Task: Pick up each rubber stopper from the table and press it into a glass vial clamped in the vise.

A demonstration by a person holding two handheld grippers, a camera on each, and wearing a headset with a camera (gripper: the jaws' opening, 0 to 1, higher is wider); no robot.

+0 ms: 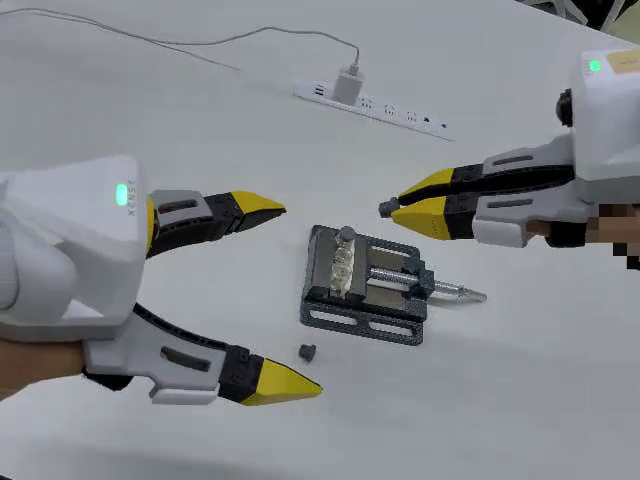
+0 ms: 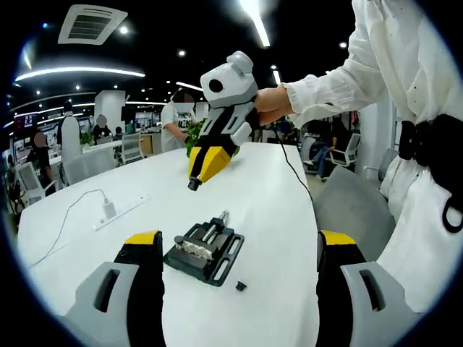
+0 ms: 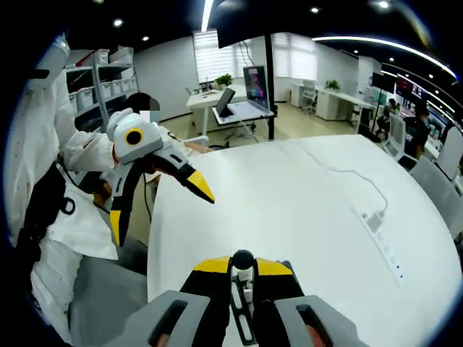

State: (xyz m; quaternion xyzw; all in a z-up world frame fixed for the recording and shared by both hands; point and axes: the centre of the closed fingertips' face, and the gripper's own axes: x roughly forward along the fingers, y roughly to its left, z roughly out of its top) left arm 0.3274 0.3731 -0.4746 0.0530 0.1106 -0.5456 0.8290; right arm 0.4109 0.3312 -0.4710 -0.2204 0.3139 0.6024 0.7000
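Note:
A dark vise [image 1: 392, 320] stands mid-table with clear glass vials [image 1: 343, 268] clamped in it, and one vial carries a dark stopper [image 1: 346, 234]. A loose rubber stopper [image 1: 307, 352] lies on the table just in front of the vise. My right gripper [image 1: 392, 206] hovers above and to the right of the vise, shut on another dark stopper [image 3: 241, 258] at its tips. My left gripper [image 1: 300, 298] is open at the left, its yellow jaws spread on either side of the vise's near end. The left gripper view takes in the vise [image 2: 206, 249], the loose stopper [image 2: 241, 286] and the right gripper [image 2: 195, 181].
A white power strip [image 1: 385, 108] with a plugged charger [image 1: 349, 85] and its cable lies at the far side of the white table [image 1: 520, 390]. The vise's metal handle [image 1: 455, 292] sticks out to the right. A person's white sleeve and body stand by the table edge.

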